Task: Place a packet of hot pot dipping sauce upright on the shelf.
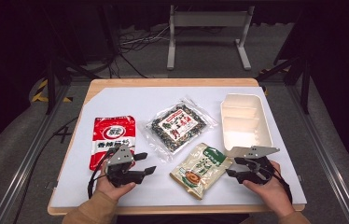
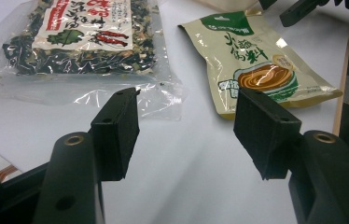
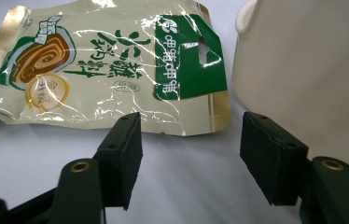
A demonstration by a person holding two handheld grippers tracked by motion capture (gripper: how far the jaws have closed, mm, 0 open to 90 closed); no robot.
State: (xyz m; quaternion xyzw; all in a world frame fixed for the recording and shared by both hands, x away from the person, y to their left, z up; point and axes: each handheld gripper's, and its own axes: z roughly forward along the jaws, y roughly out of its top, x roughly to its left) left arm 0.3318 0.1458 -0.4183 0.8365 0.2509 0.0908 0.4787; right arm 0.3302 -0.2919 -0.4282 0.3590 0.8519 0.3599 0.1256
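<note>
The green pouch lies flat on the counter between the two hands, just left of the white tray, likely so either side can reach it. The right hand-held gripper faces the pouch's near edge with jaws spread and nothing between them, apparently lined up to pinch that edge. The left hand-held gripper rests open and empty beside the red packet, with the clear bag beyond it.

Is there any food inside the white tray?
No, the white tray has nothing in its compartments, and all three packets lie beside it on the table.
</note>
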